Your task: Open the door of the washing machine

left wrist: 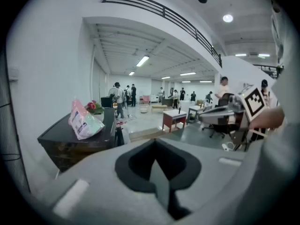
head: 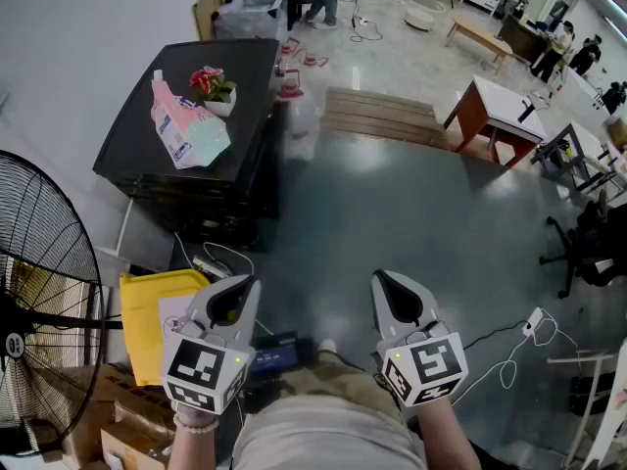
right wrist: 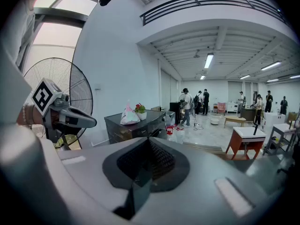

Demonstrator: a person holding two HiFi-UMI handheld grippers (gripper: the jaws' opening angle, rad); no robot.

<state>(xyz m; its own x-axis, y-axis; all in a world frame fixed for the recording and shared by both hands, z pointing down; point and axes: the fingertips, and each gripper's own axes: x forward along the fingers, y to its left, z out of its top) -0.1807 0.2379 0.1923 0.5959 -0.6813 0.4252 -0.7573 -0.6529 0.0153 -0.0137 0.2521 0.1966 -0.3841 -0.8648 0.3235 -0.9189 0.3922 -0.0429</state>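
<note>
**1. Claw state.** My left claw [head: 233, 288] and right claw [head: 390, 288] are both fully closed. The jaws meet at the tip and nothing sits between them, and each gripper view confirms this. I hold them side by side on the near side of the black counter [head: 250, 96], well apart from it.

**2. Near field.** A yellow bin [head: 147, 306] stands on the floor on the near side of the counter, just beside my left claw. A standing fan [head: 44, 262] is to the left of the counter.

**3. Counter.** Its top carries a pink-and-green pack [head: 186, 125] and, just behind it, a pot of red flowers [head: 211, 84].

**4. Far field.** To the right of the counter lies a wooden pallet [head: 382, 116], and further right a white-topped table [head: 505, 106]. People stand beyond the counter.

**5. Task status.** No view shows the washing machine or its door, so I cannot give its place or its look. I judge the task not yet begun. Still to do:
- find the machine
- approach it
- take hold of the door
- swing the door open
</note>
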